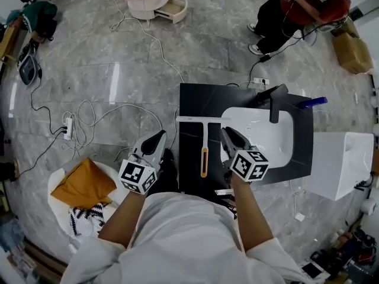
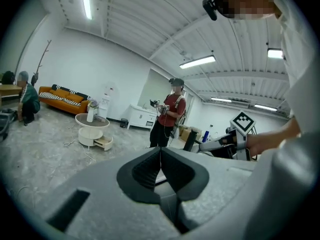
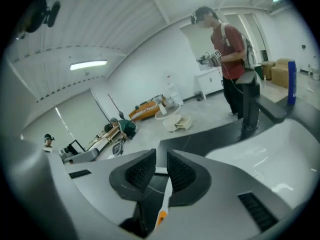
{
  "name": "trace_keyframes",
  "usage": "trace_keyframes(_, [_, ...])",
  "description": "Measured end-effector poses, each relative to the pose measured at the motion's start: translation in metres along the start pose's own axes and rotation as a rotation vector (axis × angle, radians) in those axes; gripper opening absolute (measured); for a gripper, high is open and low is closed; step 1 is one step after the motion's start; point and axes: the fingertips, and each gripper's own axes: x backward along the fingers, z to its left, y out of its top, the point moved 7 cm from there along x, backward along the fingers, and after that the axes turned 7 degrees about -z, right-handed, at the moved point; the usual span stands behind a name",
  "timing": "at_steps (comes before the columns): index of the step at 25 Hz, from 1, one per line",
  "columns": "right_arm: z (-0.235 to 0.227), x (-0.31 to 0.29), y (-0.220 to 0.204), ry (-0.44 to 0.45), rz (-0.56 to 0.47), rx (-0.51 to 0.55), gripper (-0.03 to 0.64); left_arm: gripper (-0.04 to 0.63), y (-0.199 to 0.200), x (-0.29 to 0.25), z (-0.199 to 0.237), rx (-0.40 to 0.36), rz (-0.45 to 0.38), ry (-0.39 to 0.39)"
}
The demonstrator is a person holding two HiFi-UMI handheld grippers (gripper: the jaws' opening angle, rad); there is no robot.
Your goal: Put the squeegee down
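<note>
The black tabletop (image 1: 192, 99) carries a white basin (image 1: 278, 141) sunk into its right part. The left gripper (image 1: 160, 136) hangs just outside the tabletop's left edge, its fingers (image 2: 150, 166) pressed together on nothing. The right gripper (image 1: 227, 132) hovers over the basin's near left corner, its fingers (image 3: 142, 169) a narrow gap apart and empty. The squeegee (image 1: 204, 144) lies flat between basin and left edge, with its blade crosswise toward the far edge and its orange-tipped handle pointing at the near edge.

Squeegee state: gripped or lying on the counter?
Squeegee lies flat on the dark counter; right gripper beside it, jaws apart, not gripping.
</note>
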Motion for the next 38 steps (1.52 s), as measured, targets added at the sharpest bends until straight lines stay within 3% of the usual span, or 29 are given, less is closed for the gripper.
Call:
trace_keyframes(8, [0.008,0.117,0.079,0.206,-0.349,0.188,0.026,0.017,0.046,0.021,-0.067,-0.042,-0.093,-0.059])
trace_keyframes(15, [0.01,0.217,0.1,0.349,-0.512,0.271,0.018,0.017,0.075,0.06,-0.129,-0.101,-0.161,-0.034])
trace_keyframes(22, [0.026,0.264,0.077,0.513,-0.565,0.438,0.015,0.017,0.089,0.088,-0.19,-0.164,-0.231,-0.039])
trace_keyframes(38, [0.017,0.251,0.043,0.602,-0.505,0.365,0.014,0.017,0.065,0.119,-0.217,-0.142,-0.199,0.028])
